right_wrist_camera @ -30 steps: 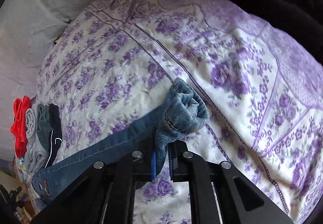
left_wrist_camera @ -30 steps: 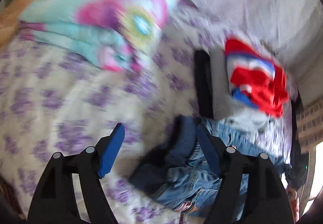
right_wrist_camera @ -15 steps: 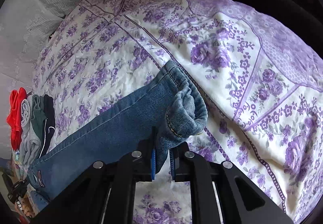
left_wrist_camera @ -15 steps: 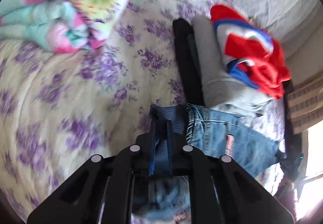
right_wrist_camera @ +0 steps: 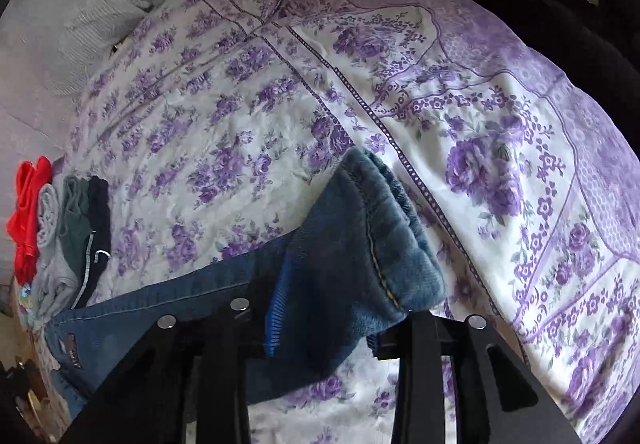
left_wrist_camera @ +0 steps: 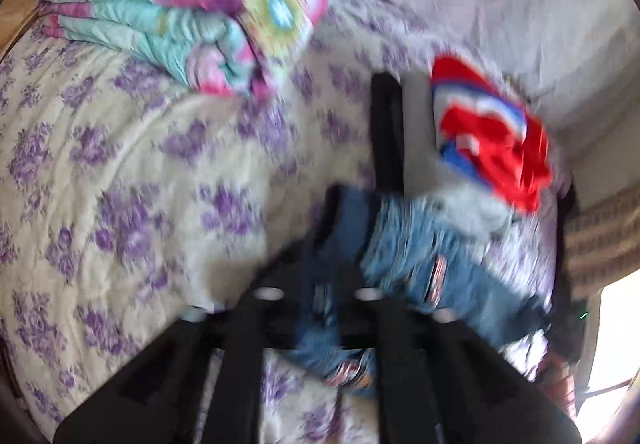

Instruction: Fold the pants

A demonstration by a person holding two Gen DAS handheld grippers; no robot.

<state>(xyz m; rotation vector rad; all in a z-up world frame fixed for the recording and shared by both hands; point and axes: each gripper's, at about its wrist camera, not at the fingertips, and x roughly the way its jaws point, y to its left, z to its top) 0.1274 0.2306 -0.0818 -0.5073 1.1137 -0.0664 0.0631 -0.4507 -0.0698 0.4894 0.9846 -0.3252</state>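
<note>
Blue jeans (right_wrist_camera: pixel 200 300) lie stretched across a bed with a purple flowered cover (right_wrist_camera: pixel 248 91). My left gripper (left_wrist_camera: pixel 320 284) is shut on the jeans' waistband end (left_wrist_camera: pixel 420 264); the view is blurred. In the right wrist view the jaws stand wide apart. My right gripper (right_wrist_camera: pixel 340 308) is open, and the bunched leg cuffs (right_wrist_camera: pixel 372 244) lie loose over and between its fingers. The left blue pad (right_wrist_camera: pixel 278 308) shows; the right one is hidden by denim.
A row of folded clothes, black (left_wrist_camera: pixel 384 131), grey (left_wrist_camera: pixel 416 139) and red (left_wrist_camera: pixel 496 147), lies beside the waistband; it also shows in the right wrist view (right_wrist_camera: pixel 60 228). A folded teal and pink quilt (left_wrist_camera: pixel 192 7) sits at the back. Grey pillows (right_wrist_camera: pixel 80 3) line the wall.
The left gripper closed on the waistband and pulled back. The right gripper, earlier shut on the leg cuffs, has opened, and the cuffs now rest loose between its fingers.
</note>
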